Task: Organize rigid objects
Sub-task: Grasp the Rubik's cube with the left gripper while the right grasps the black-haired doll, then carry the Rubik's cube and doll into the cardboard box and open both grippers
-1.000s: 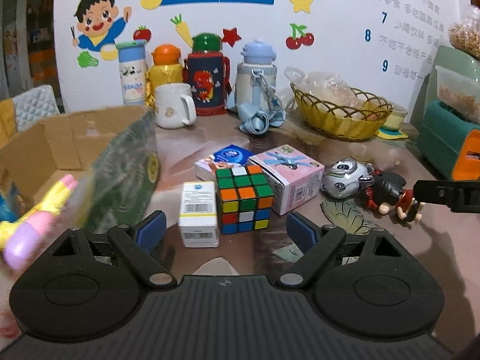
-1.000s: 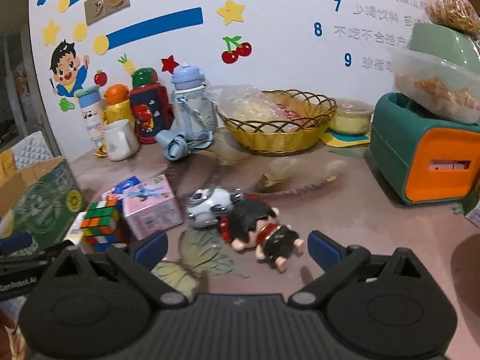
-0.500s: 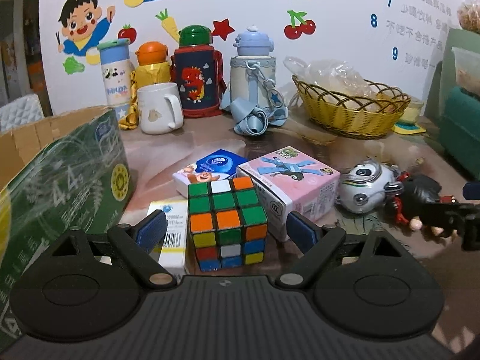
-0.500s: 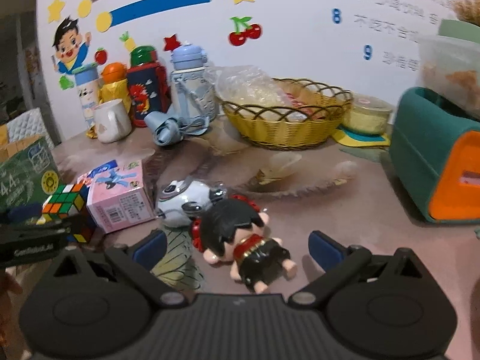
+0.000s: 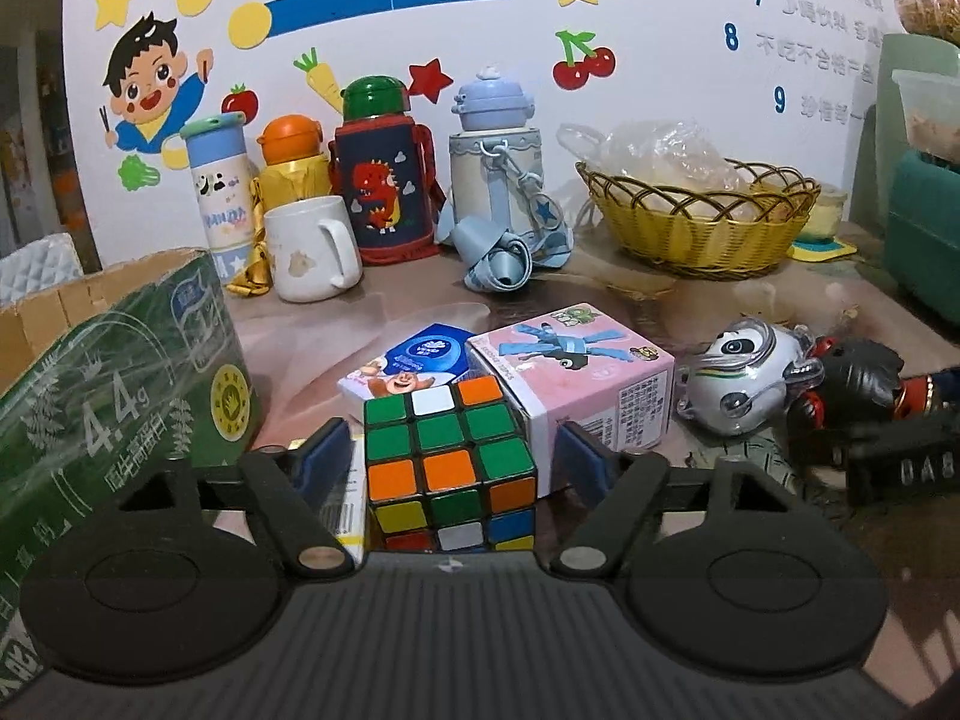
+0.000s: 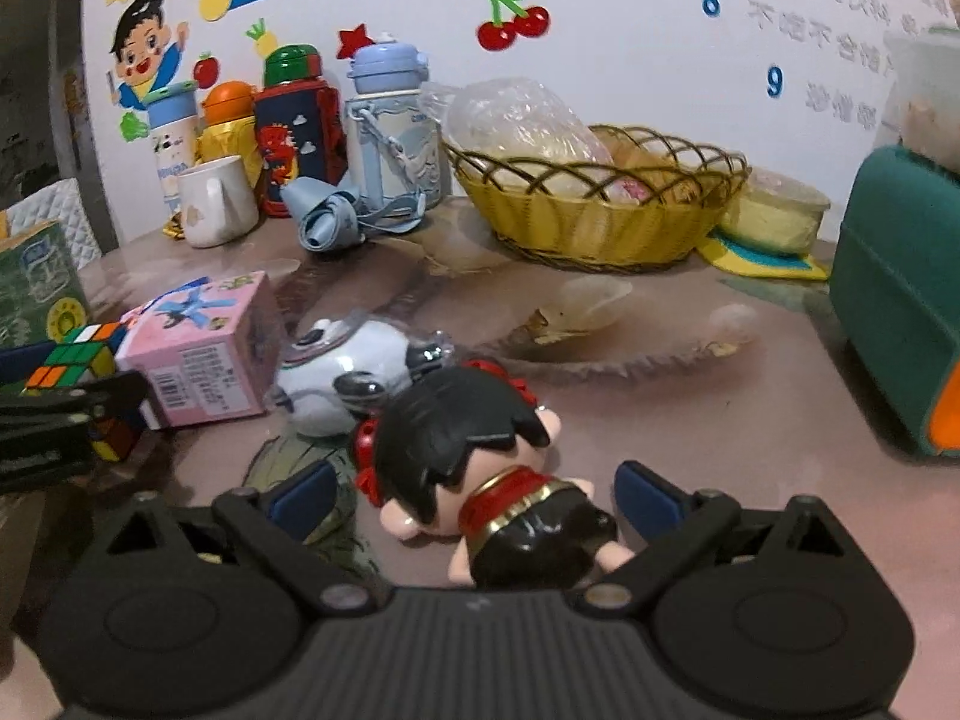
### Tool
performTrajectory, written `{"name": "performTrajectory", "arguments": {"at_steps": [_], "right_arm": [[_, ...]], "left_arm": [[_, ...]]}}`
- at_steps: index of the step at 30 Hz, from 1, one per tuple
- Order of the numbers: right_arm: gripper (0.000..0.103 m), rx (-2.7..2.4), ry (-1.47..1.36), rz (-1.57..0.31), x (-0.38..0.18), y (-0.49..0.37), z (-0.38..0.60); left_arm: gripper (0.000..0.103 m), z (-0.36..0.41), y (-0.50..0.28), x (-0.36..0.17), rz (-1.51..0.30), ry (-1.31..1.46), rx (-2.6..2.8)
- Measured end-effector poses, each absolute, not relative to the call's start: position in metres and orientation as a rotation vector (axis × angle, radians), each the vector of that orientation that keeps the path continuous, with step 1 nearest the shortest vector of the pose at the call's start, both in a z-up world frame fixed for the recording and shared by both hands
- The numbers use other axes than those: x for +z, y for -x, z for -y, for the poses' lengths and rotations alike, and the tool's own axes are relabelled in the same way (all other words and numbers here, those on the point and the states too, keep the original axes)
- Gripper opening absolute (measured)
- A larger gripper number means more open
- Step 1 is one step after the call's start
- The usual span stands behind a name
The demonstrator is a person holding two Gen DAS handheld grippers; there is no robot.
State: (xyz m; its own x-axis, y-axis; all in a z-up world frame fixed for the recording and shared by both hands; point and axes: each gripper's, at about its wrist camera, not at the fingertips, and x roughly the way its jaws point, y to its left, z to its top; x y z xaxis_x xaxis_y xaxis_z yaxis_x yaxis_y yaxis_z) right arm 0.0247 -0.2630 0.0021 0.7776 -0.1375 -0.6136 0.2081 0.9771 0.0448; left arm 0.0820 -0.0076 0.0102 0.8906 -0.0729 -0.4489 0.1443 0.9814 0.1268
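While both pairs of tongs hang low over the brown table (image 6: 690, 396), each has one toy between its blue pads and neither is clamped yet.

Biggest of the things nearby is the green cardboard box (image 5: 114, 414), which stands open-topped just to the left of the left gripper (image 5: 451, 455). Ahead of those tongs and to the right sits the pink carton (image 5: 576, 372), its near corner just behind the right pad, close enough to crowd that side. Between the left tongs' pads stands the puzzle cube (image 5: 450, 462), with a thin gap showing on each side; the jaws are closing on it but the pads do not yet press. A small white box with a barcode (image 5: 345, 516) lies just left of the cube, partly behind the left pad, and a flat blue-and-white packet (image 5: 414, 360) lies just beyond the cube.

Between the pads of the right gripper (image 6: 471, 495) lies the black-haired doll (image 6: 480, 468), on its back with its head pointing away from the tongs. These jaws are closing too, with clear space on both sides of the doll. Just past the doll's head, touching it or nearly so, lies the panda toy (image 6: 354, 378), and the pink carton sits beyond that to the left. Farther ahead stand a yellow wicker basket (image 6: 600, 216), a row of drink bottles (image 6: 300, 126) and a white mug (image 6: 216, 201) against the wall.
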Motion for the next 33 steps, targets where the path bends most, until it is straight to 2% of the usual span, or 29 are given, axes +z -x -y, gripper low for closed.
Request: {"name": "performTrajectory", "arguments": {"at_steps": [3, 6, 9, 10, 16, 19, 25, 33], "right_arm": [[0.084, -0.182, -0.150, -0.635, 0.003, -0.029, 0.262], [0.076, -0.201, -0.144, -0.631, 0.003, -0.031, 0.253], [0.057, -0.232, -0.102, -0.633, 0.003, -0.030, 0.243], [0.055, -0.231, -0.134, -0.624, 0.004, -0.027, 0.243], [0.055, -0.168, -0.372, -0.536, 0.003, 0.001, 0.243], [0.054, -0.181, -0.253, -0.556, 0.007, -0.003, 0.228], [0.054, -0.187, -0.201, -0.532, 0.011, -0.003, 0.222], [0.054, -0.157, -0.266, -0.499, 0.010, 0.004, 0.231]], "left_arm": [[0.070, 0.006, -0.081, 0.011, -0.449, -0.163, -0.113], [0.066, 0.005, -0.082, 0.011, -0.444, -0.155, -0.115], [0.064, 0.005, -0.080, 0.011, -0.441, -0.150, -0.119], [0.064, 0.005, -0.079, 0.010, -0.440, -0.151, -0.124], [0.064, 0.003, -0.074, 0.009, -0.437, -0.166, -0.129], [0.064, 0.005, -0.073, 0.009, -0.437, -0.174, -0.132], [0.065, 0.001, -0.074, 0.009, -0.442, -0.162, -0.158], [0.064, 0.005, -0.073, 0.008, -0.443, -0.168, -0.142]]}}
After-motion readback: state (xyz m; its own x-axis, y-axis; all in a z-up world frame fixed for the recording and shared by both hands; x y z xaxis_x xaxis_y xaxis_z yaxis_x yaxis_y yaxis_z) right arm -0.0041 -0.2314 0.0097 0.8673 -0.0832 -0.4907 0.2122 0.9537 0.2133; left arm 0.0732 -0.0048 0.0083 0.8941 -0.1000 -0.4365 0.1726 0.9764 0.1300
